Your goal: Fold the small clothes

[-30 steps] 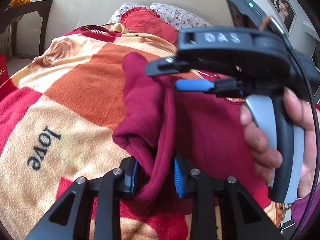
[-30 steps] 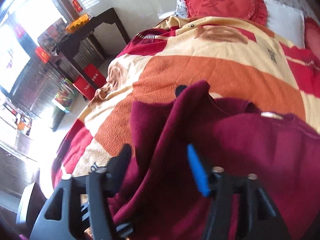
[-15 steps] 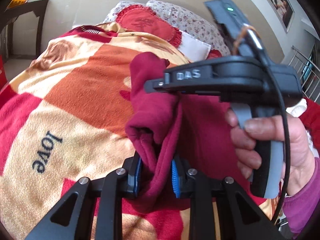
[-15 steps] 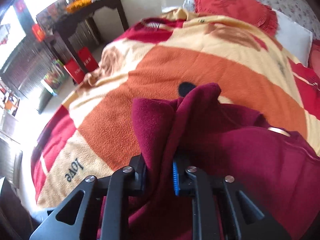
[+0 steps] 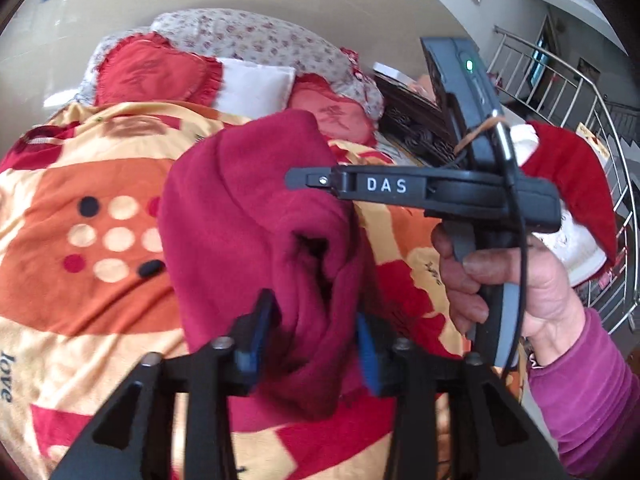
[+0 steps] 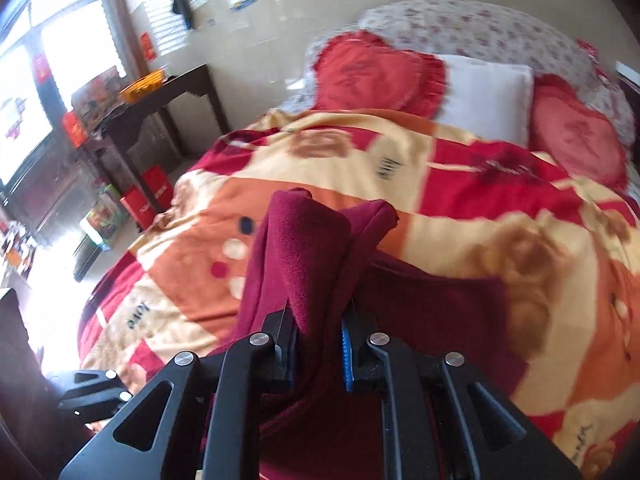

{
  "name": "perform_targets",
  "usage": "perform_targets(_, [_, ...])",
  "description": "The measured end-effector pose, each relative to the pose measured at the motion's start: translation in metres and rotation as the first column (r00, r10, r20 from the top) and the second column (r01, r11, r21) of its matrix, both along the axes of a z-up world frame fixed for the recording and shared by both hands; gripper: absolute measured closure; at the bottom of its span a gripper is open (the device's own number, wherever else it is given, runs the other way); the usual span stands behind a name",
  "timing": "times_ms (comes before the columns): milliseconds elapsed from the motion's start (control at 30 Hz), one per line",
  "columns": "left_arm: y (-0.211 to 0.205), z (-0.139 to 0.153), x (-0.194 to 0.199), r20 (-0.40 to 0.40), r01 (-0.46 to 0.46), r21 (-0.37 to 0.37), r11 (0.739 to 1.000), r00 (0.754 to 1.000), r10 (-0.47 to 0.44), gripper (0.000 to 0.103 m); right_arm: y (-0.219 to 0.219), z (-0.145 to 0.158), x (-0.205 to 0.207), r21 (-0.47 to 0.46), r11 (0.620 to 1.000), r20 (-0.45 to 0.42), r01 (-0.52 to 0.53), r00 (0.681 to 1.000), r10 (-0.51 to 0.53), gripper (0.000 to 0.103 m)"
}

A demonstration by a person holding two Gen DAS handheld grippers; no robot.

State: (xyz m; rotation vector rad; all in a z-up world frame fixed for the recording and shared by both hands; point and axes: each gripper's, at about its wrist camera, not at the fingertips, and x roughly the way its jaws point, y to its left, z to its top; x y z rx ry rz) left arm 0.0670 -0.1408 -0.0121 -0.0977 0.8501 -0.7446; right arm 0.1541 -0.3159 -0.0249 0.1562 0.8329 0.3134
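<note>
Maroon fleece garment (image 5: 248, 240) lifted above blanket (image 5: 80, 292), bunched, one fold pinched tight in my right gripper (image 6: 318, 344). My left gripper (image 5: 316, 332): jaws just widened, cloth still between pads, grip looks loose. Judgement: keep both corners level, pull taut before laying fold flat on blanket. Both grippers tilted downward, my right hand (image 5: 516, 284) beside garment.

Garment (image 6: 304, 248) bunched above blanket (image 6: 460, 208) on bed. Pillows (image 6: 484, 96) behind blanket, at bed head. Side table (image 6: 168, 92) left of bed; railing (image 5: 580, 92) right of bed.
</note>
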Motion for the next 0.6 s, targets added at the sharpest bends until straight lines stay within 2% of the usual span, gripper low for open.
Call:
perform_targets(100, [-0.012,-0.003,-0.008,-0.021,0.020,0.003,1.000,1.000,-0.020,0.038,-0.041,-0.028,-0.012,0.021,0.997,-0.044,0.075,0.996,-0.074,0.103])
perform_targets(233, [-0.022,-0.011,-0.010,-0.017,0.006,0.074,0.997,1.000,-0.005,0.036,-0.071,-0.069,-0.017,0.038,0.992,-0.118,0.120,0.986,-0.114,0.103])
perform_targets(333, [-0.023,-0.017,-0.005,-0.007,-0.039,0.130,0.991,0.999,0.041,0.036,-0.079,-0.089,-0.021,0.049,0.988,-0.128,0.147,0.982,-0.140,0.103])
perform_targets(433, [-0.018,-0.021,-0.004,-0.010,-0.065,0.141,0.988,0.998,0.067,0.036,-0.086,-0.091,-0.024,0.088,0.982,-0.119,0.165,0.981,-0.154,0.102])
perform_targets(500, [-0.016,-0.023,-0.001,0.012,-0.093,0.170,0.981,0.996,0.092,0.036,-0.089,-0.089,-0.028,0.083,0.981,-0.123,0.175,0.979,-0.164,0.097])
perform_targets(600, [-0.016,-0.032,0.004,0.048,-0.153,0.262,0.953,0.988,0.145,0.036,-0.086,-0.070,-0.045,-0.003,0.973,-0.070,0.229,0.971,-0.229,0.086])
